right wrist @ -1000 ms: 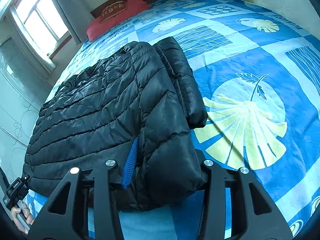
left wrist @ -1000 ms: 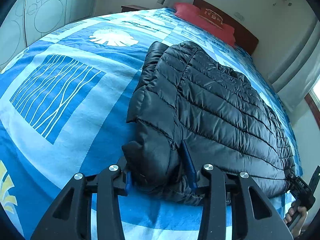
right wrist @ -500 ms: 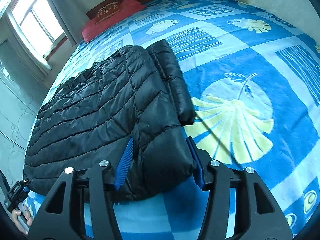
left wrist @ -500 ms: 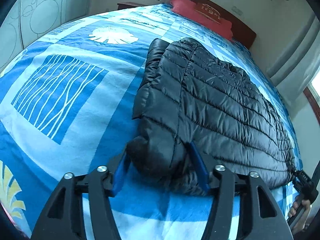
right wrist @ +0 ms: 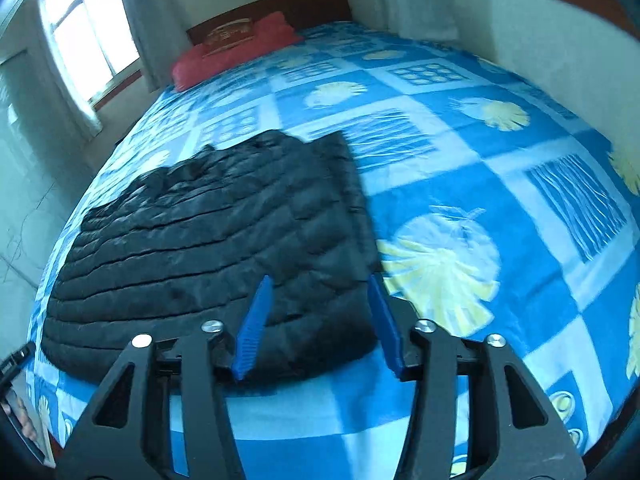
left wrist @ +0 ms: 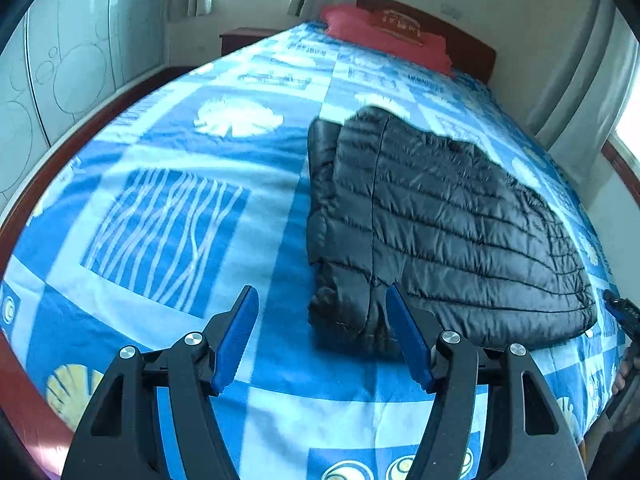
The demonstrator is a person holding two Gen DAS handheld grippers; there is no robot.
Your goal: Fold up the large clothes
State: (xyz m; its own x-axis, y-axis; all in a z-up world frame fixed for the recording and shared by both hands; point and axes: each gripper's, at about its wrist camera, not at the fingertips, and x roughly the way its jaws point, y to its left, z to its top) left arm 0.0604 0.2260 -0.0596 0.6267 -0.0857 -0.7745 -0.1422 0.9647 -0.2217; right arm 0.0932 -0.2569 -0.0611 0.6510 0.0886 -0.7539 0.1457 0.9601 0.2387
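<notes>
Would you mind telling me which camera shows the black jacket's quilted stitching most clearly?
The left wrist view: the jacket is sharp there, its stitch lines and long seam crisp, with only a near corner behind one finger. In the right wrist view the jacket is motion-blurred, and that gripper's fingers cover part of its near edge.

I see a bed [left wrist: 168,216] under a blue patterned bedspread, red pillows [left wrist: 384,36] against a dark wooden headboard [right wrist: 276,6]. Pale curtains [right wrist: 140,24] flank a bright window [right wrist: 86,36]. A white wardrobe [left wrist: 60,64] with circle outlines stands along one side, a small nightstand [left wrist: 244,38] beyond it. Daylight fills cream walls [right wrist: 532,32].
</notes>
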